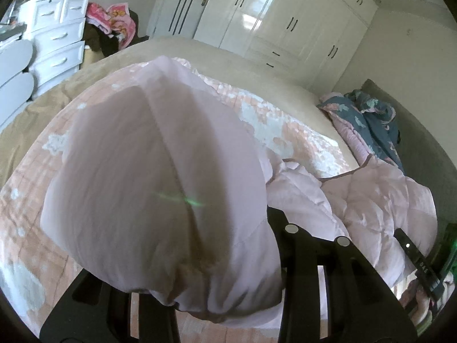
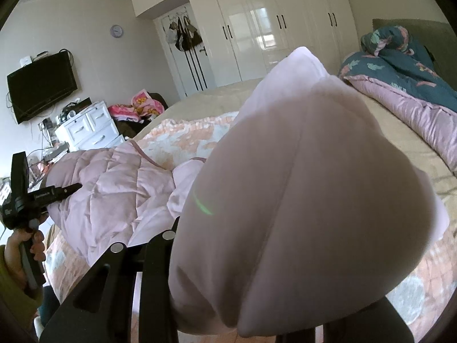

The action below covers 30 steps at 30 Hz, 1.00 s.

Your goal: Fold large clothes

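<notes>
I hold one gripper in each hand, both raised over the bed [image 1: 177, 48]. The left gripper [image 1: 228, 300] fills the bottom of the left view; a wad of the pink jacket [image 1: 160, 171] bulges forward from between its fingers and covers the centre of the frame, so I judge it clamped on the fabric. The right gripper [image 2: 228, 314] shows the same at the bottom of the right view: pale pink cloth balloons out from its fingers across the centre and right of the frame, so I judge it closed on the jacket [image 2: 300, 185] as well. In neither view can I see the fingertips themselves.

The rest of the jacket, quilted, lies crumpled on the patterned blanket [image 1: 271, 125]: centre right in the left view, centre left in the right view.

Step in hand, by my judgement: lifting two held portions of the jacket, early in the fold. The body is not yet flat.

Next move calls for:
- drawing both grippers apart to tension the cloth between them;
- laying the jacket flat on the blanket before any fold line is made.

Writing: small white lettering runs along the right gripper's black body at the lower right of the left view, and along the left gripper's body at the left edge of the right view. Both are too small to read.
</notes>
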Available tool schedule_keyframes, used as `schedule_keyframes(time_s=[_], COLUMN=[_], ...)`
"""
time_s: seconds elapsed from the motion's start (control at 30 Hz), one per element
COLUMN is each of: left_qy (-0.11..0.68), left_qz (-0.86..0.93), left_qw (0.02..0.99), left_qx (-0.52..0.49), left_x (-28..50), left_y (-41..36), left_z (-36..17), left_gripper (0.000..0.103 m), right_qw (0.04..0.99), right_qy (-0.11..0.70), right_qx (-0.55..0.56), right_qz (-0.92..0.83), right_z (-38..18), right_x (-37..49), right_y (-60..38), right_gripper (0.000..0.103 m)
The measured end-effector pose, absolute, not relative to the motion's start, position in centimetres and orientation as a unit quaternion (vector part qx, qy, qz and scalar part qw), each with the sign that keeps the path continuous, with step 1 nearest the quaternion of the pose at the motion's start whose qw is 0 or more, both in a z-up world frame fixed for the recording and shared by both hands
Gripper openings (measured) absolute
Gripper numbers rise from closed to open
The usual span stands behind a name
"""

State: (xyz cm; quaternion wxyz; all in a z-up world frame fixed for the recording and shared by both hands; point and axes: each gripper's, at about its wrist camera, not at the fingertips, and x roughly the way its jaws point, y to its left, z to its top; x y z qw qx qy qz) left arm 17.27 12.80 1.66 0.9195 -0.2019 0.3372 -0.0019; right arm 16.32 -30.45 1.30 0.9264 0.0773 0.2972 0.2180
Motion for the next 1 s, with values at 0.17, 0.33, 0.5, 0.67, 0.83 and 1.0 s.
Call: schedule_keyframes(time_s=[0.17,0.33,0.5,0.67,0.83,1.0], left_qy=[0.342,0.347,0.358,0.369,0.383,0.396], left_qz=[0.002,0.006,0.013,0.021,0.027,0.034], left_qw=[0.917,0.915,0.908,0.901,0.896,0.892], left_qx=[-0.204,-0.207,-0.218,-0.226,-0.222,-0.216], left_x=[16.2,15.5,15.6,16.0,16.1,15.8], left_y=[13.0,13.2,13.7,13.8,13.8,13.7], left_z=[1.1,0.4,-0.4,-1.3,-2.4,-3.8], left_gripper=[0.027,0.028,0.029,0.031,0.035,0.04], right_qw=[0.924,0.92,0.911,0.897,0.871,0.856], right_qy=[0.306,0.315,0.335,0.362,0.418,0.443], right_qx=[0.088,0.106,0.139,0.175,0.212,0.237], right_qz=[0.213,0.206,0.198,0.182,0.145,0.125], right_z=[0.8,0.5,-0.1,-1.0,-3.4,-5.2], right_x=[15.1,14.9,15.7,16.9,18.1,17.4], right_y=[-30.7,-31.3,-32.3,-33.1,-34.1,-34.7], right_gripper=[0.03,0.031,0.032,0.036,0.046,0.061])
